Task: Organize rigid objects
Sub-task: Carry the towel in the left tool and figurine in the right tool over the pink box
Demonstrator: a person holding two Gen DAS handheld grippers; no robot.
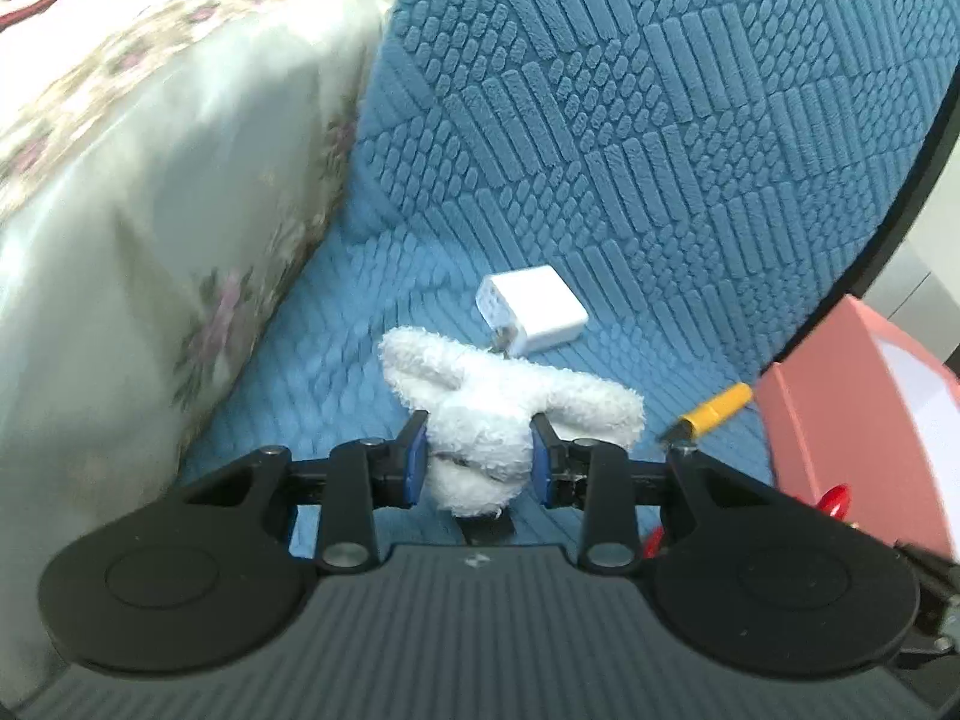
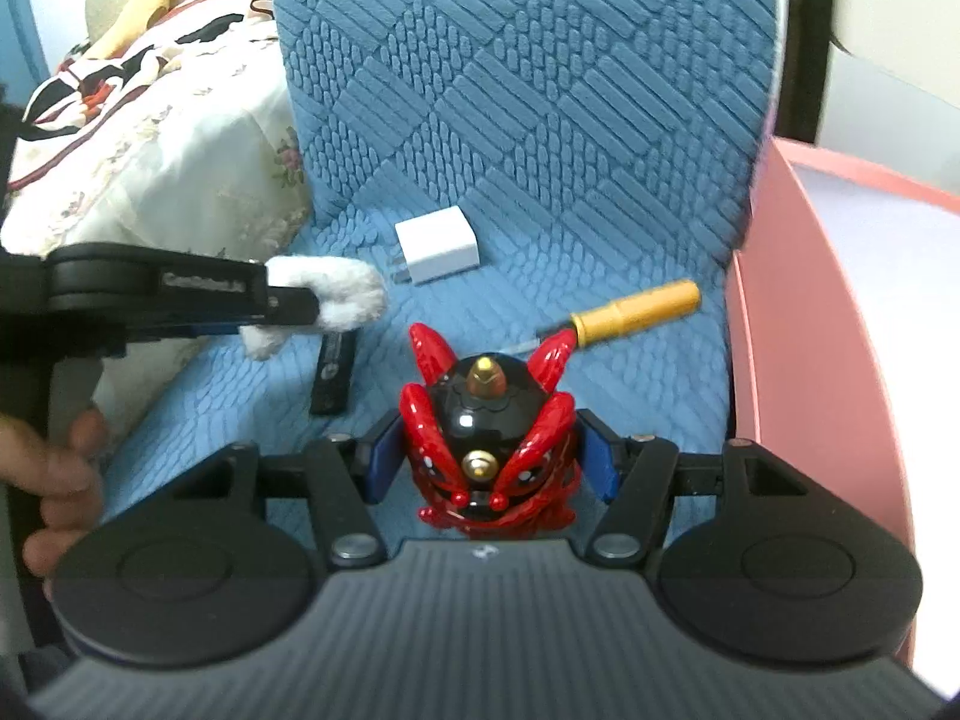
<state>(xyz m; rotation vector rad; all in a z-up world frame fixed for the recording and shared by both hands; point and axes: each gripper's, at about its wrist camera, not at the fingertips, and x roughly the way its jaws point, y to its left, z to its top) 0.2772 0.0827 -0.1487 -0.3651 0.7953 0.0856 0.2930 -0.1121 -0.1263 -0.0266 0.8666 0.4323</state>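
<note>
Both grabs done: left gripper clenches the fluffy white plush toy, right gripper clamps the glossy red-and-black figurine. White charger cube, yellow-handled screwdriver and black bar remain on the blue seat; the pink box on the right looks like the destination.

Left gripper jaws pinch a white plush toy; right gripper jaws clamp a red figurine.

Left gripper clamps white plush toy
</note>
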